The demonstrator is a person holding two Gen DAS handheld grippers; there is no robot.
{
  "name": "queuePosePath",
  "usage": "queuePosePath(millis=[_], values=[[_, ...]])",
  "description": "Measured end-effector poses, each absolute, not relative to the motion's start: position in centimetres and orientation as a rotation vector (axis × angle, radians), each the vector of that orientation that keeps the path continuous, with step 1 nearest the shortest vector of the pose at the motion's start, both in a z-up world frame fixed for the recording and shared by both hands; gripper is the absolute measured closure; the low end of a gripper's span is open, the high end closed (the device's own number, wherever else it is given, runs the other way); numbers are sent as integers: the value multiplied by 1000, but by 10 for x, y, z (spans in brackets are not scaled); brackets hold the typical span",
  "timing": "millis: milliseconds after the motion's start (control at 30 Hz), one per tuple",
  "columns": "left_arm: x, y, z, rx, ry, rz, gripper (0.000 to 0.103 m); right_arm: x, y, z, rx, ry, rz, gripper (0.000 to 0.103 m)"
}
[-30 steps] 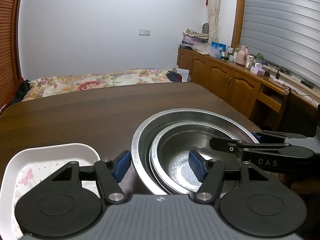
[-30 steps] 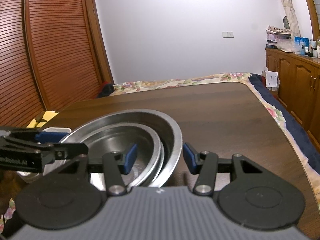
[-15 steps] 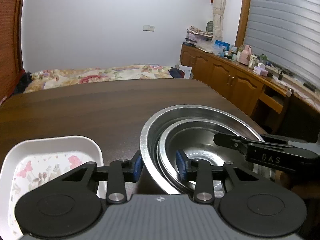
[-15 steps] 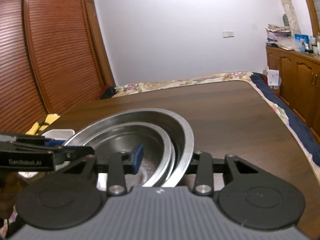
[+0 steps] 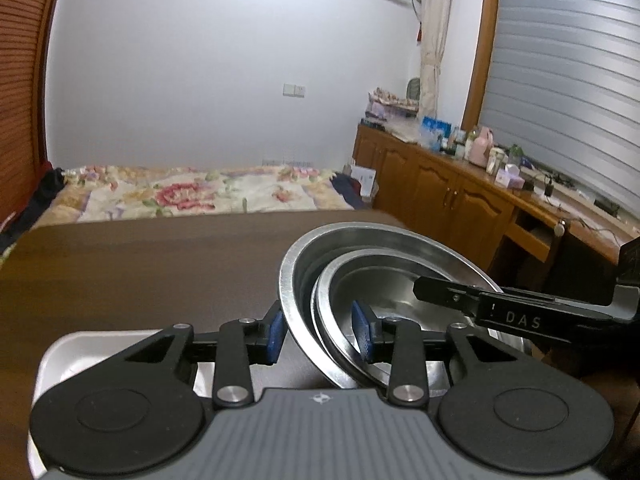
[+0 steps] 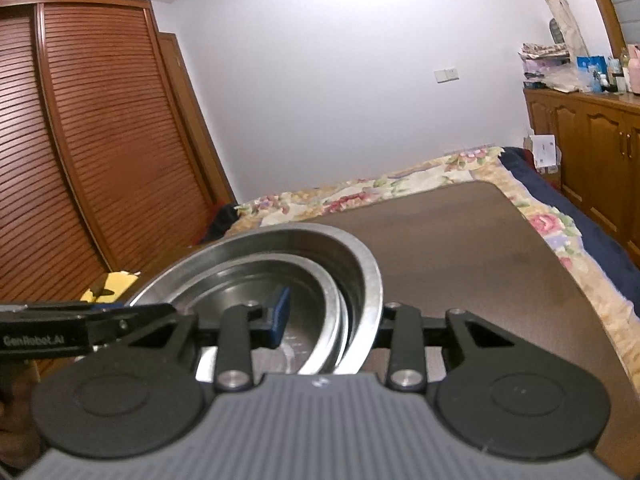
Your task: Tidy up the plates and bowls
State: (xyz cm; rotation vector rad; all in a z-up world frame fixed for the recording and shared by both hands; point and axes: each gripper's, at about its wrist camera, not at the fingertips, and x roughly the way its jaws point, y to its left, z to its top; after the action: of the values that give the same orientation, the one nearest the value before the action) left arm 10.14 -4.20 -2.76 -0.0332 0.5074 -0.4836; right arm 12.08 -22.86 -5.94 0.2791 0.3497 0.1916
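Bowls point(image 5: 372, 280), nested steel ones, have risen off the brown table point(image 5: 140, 264) since a second ago, left gripper point(image 5: 320, 332) and right gripper point(image 6: 326, 320) each clenched on opposite rims, so the stack seems ready to relocate.

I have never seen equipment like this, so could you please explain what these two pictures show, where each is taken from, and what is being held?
There is no robot here: a person holds a two-finger gripper in each hand, and a fisheye camera on each looks forward along its fingers. One picture is from the left gripper, the other from the right gripper. Each gripper is shut on an opposite side of the rim of the large steel bowl, one blue pad inside and the other finger outside. A smaller steel bowl sits nested inside it. In each view the other gripper shows as a black bar at the edge. Beneath is a dark wooden table, with a white tray beside the bowls.
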Motion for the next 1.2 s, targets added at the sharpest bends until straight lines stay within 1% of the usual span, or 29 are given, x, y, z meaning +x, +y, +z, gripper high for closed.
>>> queuePosePath(millis=[267,433,500,633,867,1200], values=[[95,-19,-10,-34,487,-434,66,125,-211,-37,255,330,245,67],[92,3,-7,-28,494,-405,66,129,-194,-34,244,335,278,68],[91,14,-6,-30,489,-387,66,132,-187,-35,238,342,295,70],[88,33,-5,-29,482,-348,66,137,-170,-37,226,365,336,71],[87,64,-11,-44,495,-281,66,140,-140,-38,193,392,404,71],[87,86,-32,-77,542,-234,66,141,-114,-50,146,434,443,71]])
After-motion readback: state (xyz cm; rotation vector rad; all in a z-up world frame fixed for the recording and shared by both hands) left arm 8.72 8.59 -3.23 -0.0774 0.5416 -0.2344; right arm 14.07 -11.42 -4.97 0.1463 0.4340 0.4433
